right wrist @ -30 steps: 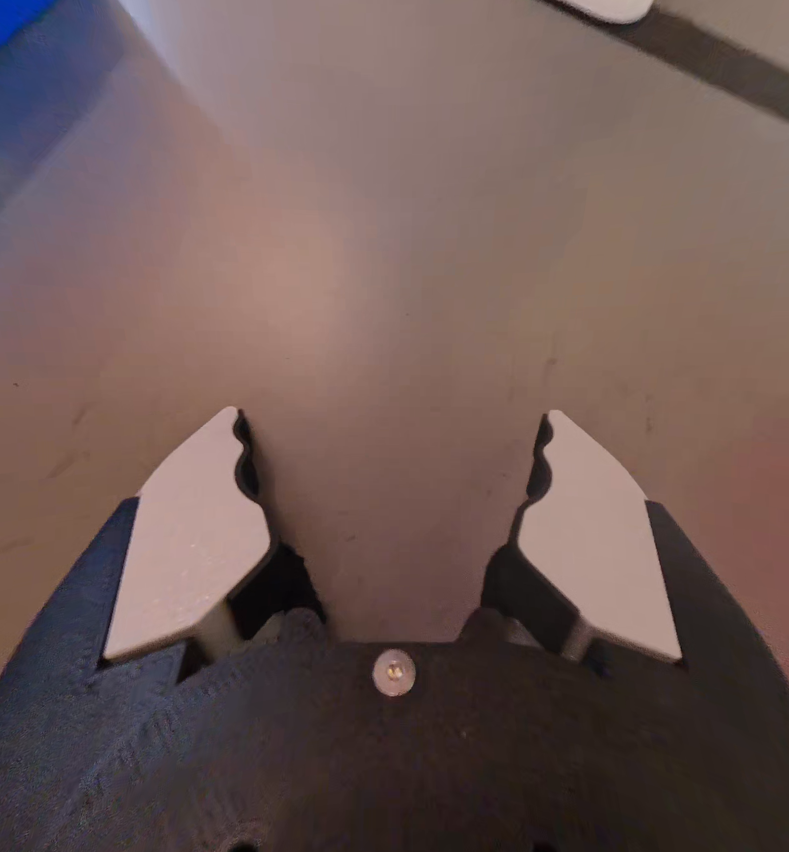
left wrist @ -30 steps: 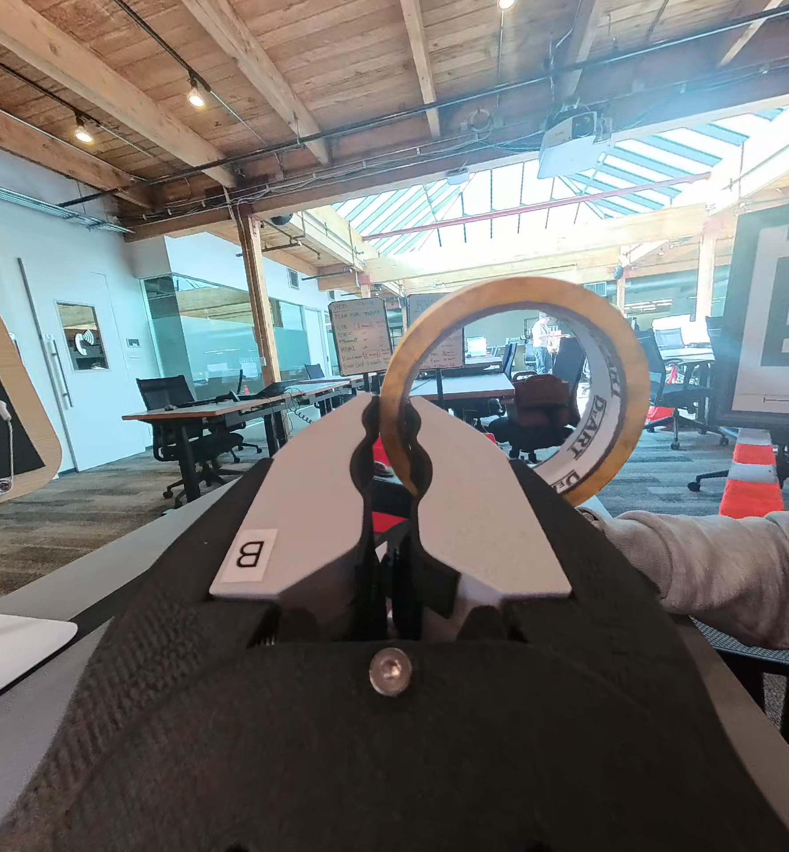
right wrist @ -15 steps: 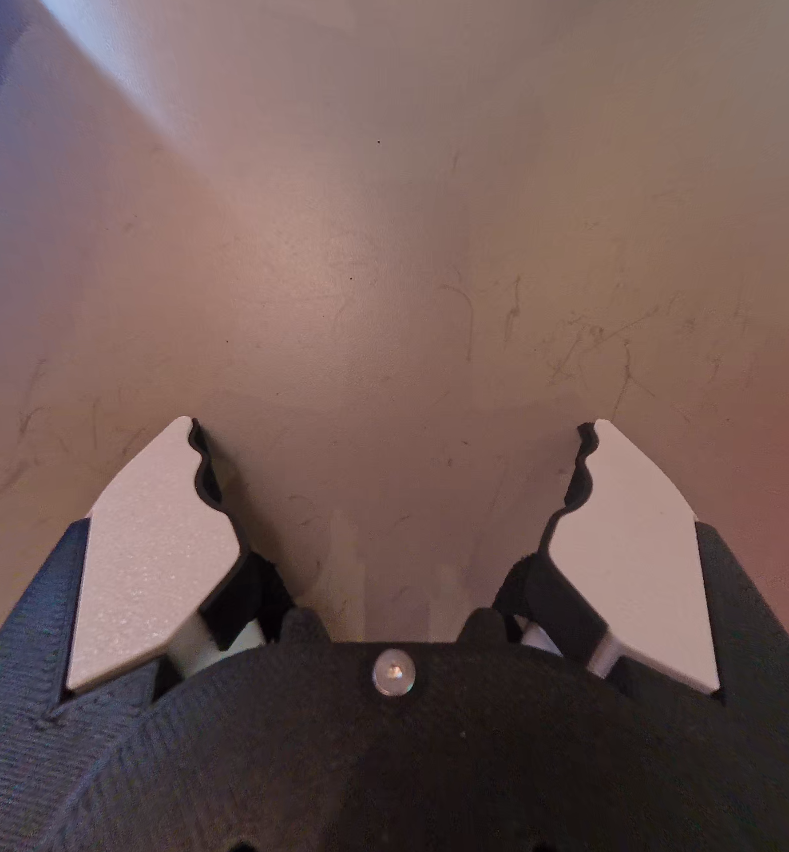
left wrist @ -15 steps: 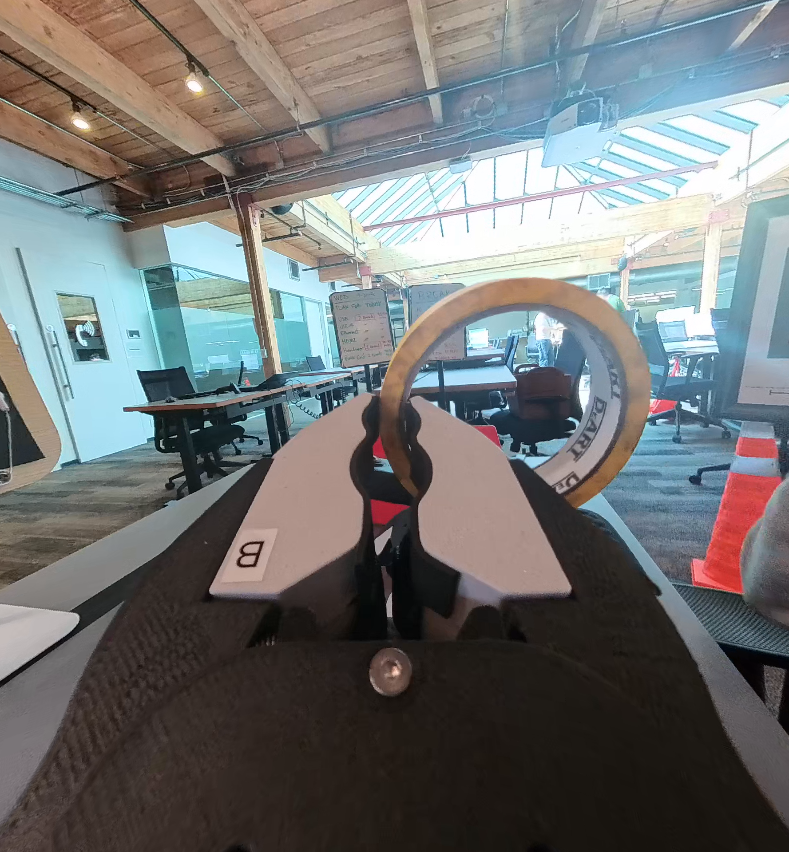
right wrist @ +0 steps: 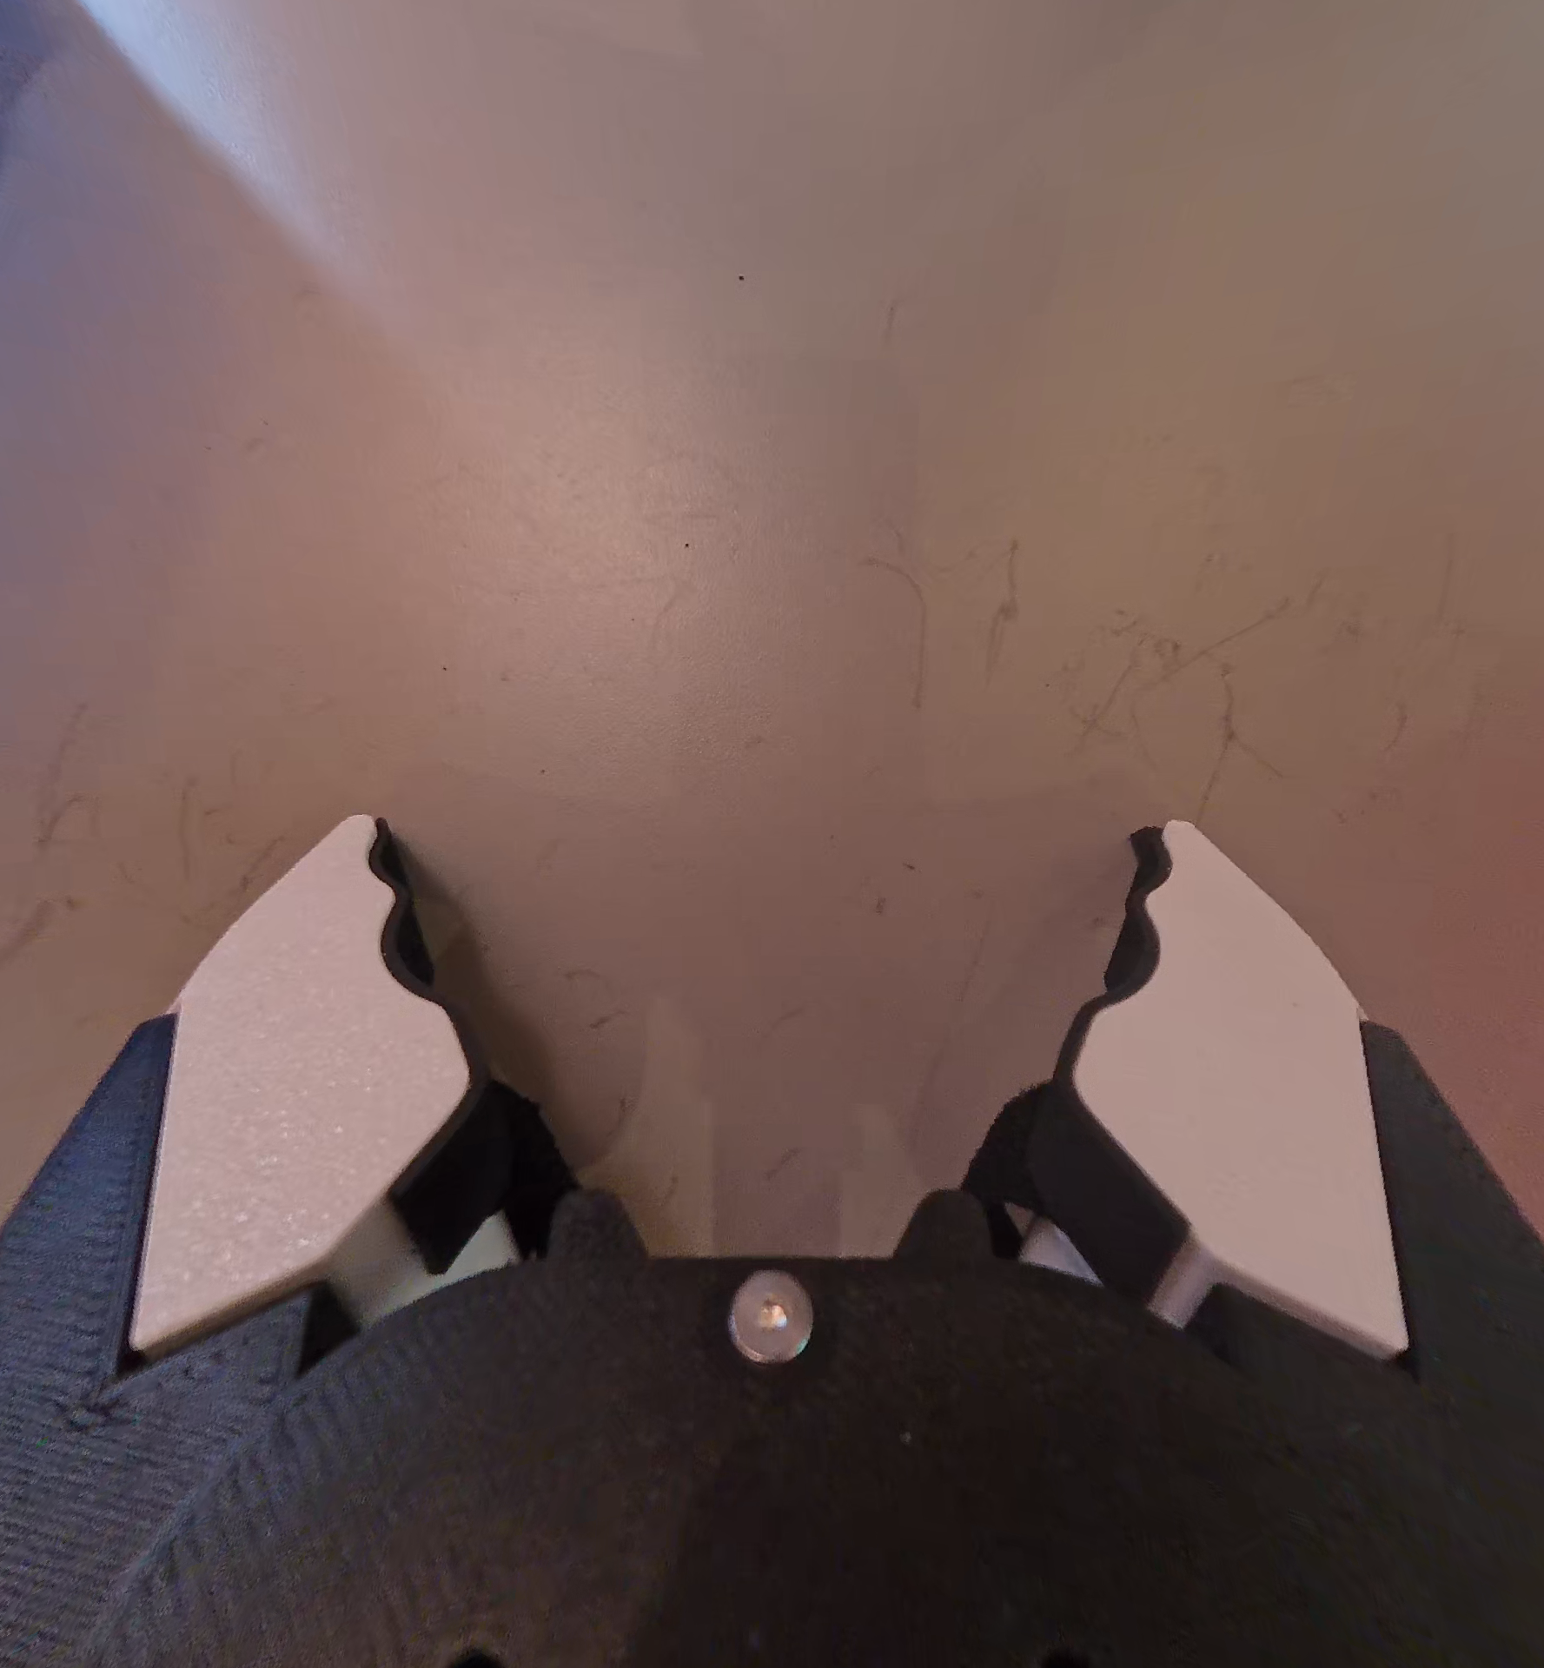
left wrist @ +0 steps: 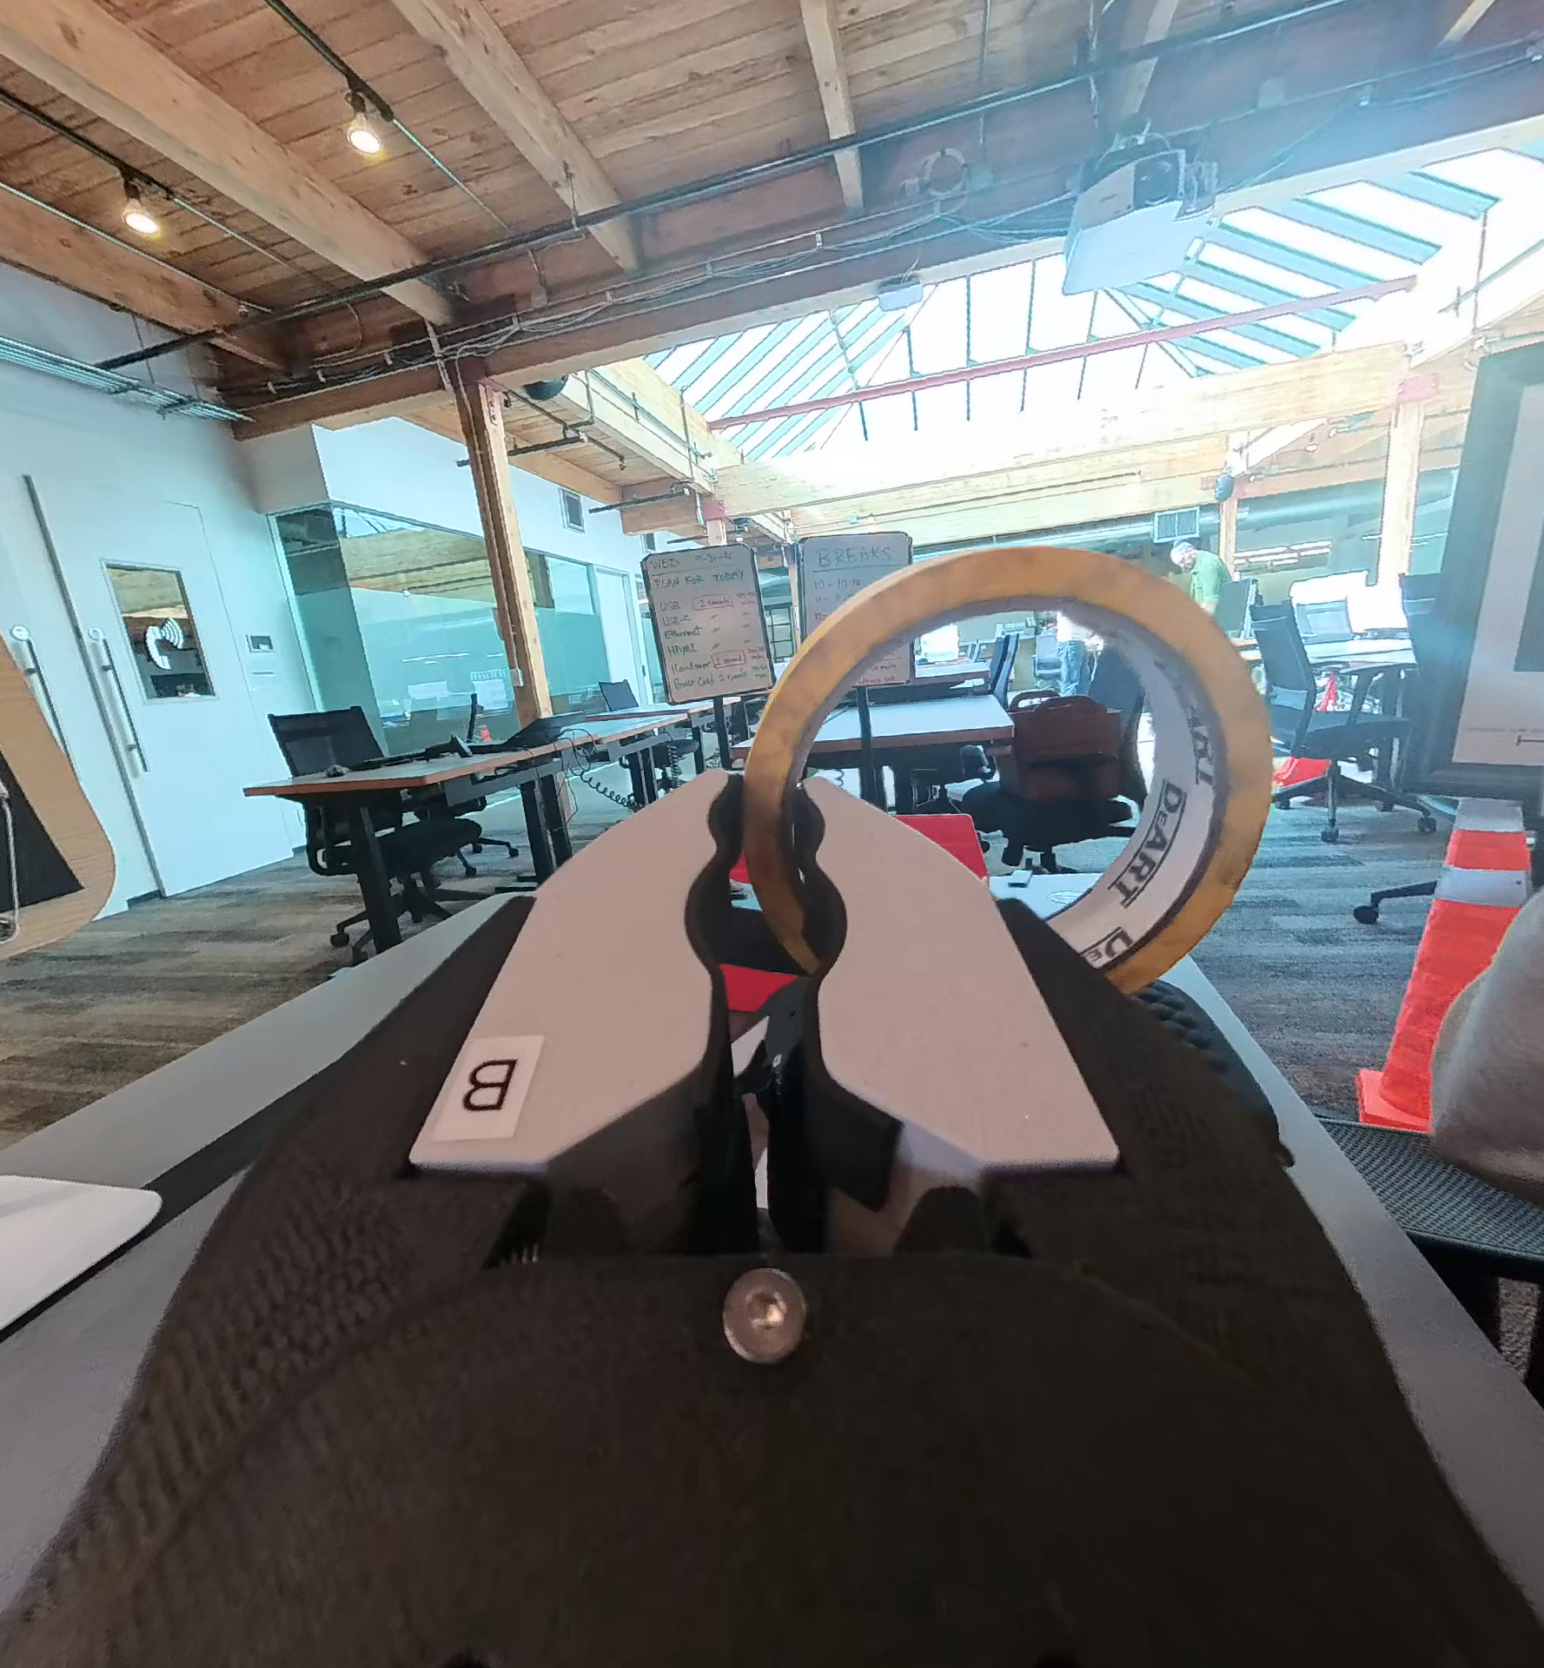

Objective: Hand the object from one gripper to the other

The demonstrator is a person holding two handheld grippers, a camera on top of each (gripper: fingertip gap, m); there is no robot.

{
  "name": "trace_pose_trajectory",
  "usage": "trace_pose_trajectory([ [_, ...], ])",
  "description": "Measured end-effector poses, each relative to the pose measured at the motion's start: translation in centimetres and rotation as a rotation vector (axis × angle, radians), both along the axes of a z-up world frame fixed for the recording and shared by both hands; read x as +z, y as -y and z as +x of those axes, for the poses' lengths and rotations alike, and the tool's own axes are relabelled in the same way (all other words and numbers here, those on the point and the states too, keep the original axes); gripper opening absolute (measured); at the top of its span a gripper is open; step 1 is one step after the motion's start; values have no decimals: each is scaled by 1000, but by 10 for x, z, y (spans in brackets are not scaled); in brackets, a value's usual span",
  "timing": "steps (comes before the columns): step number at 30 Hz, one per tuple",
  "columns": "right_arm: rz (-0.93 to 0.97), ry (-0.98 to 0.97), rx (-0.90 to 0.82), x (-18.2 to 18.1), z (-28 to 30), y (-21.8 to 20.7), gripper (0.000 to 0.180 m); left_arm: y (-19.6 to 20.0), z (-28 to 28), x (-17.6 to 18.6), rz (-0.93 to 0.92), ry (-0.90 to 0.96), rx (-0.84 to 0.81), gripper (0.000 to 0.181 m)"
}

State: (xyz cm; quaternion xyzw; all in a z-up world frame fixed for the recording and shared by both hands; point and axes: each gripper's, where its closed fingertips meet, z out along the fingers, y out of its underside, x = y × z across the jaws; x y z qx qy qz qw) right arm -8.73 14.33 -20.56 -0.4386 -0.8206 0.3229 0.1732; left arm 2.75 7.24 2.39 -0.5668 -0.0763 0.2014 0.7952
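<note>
The tape roll (left wrist: 1201,785) is held up in the air, standing on edge, so the office behind can be seen straight through its hole. It's a tan ring with a white inner core that has printing on it. Its left rim is pinched between the two grey fingers (left wrist: 930,993) of the left gripper (left wrist: 772,812), which is closed down tight on it, with only the thickness of the rim left between the wavy black pads. Most of the ring is stuck out up and to the right of the fingertips.

Below the roll, a grey table (left wrist: 208,1119) can be seen, with a white pad (left wrist: 19,1255) lying flat on it near the left edge. To the right of the roll, a grey sleeve (left wrist: 1535,1020) is poking in at the frame edge, and an orange traffic cone (left wrist: 1454,939) is standing on the carpet just left of that sleeve. Behind the roll, two whiteboards (left wrist: 705,623) and some desks with black chairs (left wrist: 335,776) are visible, well apart from it.

The right gripper (right wrist: 768,839) is spread wide open and nothing is held in it. It's pointed down at a scuffed grey tabletop (right wrist: 750,451), close up. The tape roll isn't caught in that view at all.
</note>
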Motion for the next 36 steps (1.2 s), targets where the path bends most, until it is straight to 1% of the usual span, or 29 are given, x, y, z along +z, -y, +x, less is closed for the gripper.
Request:
trace_pose_trajectory([
  [19,0,0,0,-1,-2,1,147,-3,6,4,-11,-52,3,10],
  [24,0,0,-27,-2,-7,2,147,-8,11,2,-55,-117,11,10],
  [28,7,10,5,-3,-11,5,147,-14,21,0,-96,-209,1,10],
  [30,28,44,31,-2,-9,4,142,-16,28,2,-108,-280,-1,10],
  [31,16,53,54,1,-7,4,133,-16,32,3,-117,-322,-1,10],
  [32,-54,44,96,10,-3,10,127,-16,36,4,-122,-365,0,10],
  [33,-179,22,160,27,4,21,120,-16,39,6,-126,-402,1,10],
  [34,-338,1,244,49,15,34,105,-16,41,6,-132,-429,5,10],
  [36,-678,6,421,99,43,50,95,-16,42,3,-164,-468,17,10],
])
